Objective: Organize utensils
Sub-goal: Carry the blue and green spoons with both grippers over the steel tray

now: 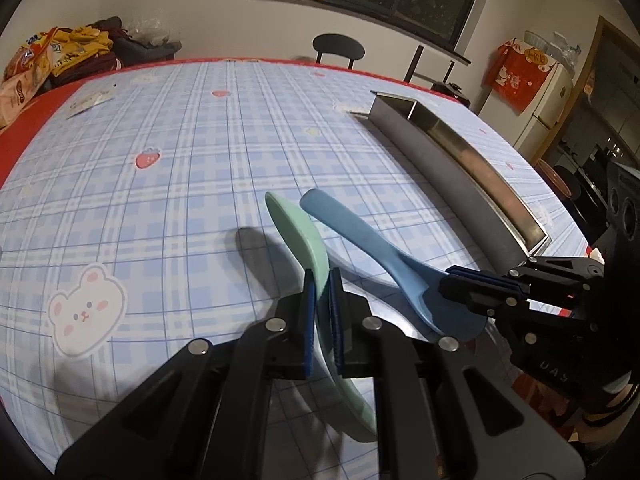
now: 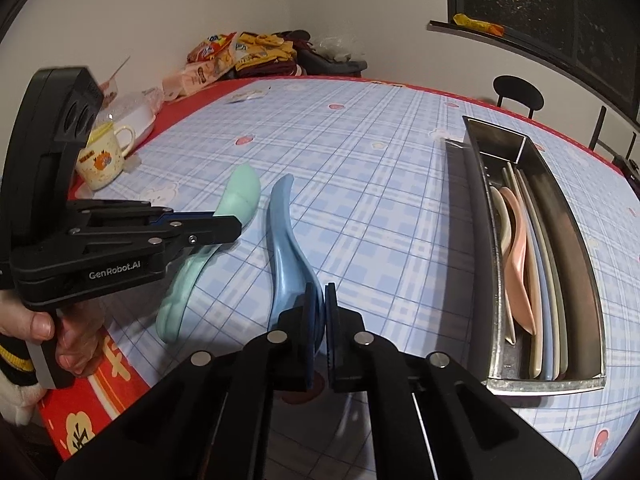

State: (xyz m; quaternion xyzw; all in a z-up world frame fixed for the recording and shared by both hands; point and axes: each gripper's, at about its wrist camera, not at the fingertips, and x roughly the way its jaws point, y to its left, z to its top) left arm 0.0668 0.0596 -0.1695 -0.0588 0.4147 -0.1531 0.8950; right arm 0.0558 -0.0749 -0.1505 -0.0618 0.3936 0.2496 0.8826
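My left gripper (image 1: 322,280) is shut on a mint green spoon (image 1: 296,232), held on edge above the table with its handle pointing away. The right wrist view shows the same gripper (image 2: 236,228) at the left, clamped across the green spoon (image 2: 240,192). My right gripper (image 2: 320,292) is shut on the bowl end of a blue spoon (image 2: 284,232), whose handle also points away. From the left wrist view, the right gripper (image 1: 452,280) grips the blue spoon (image 1: 352,228) just to the right. A long metal tray (image 2: 496,280) at the right holds several pastel utensils, among them a pink spoon (image 2: 516,248).
A blue plaid cloth (image 1: 180,168) with bear and strawberry prints covers the table, with a red edge around it. A mug (image 2: 104,156) and snack bags (image 2: 216,56) sit at the far left. A black chair (image 2: 518,92) stands behind the table. A person's hand (image 2: 40,324) holds the left gripper.
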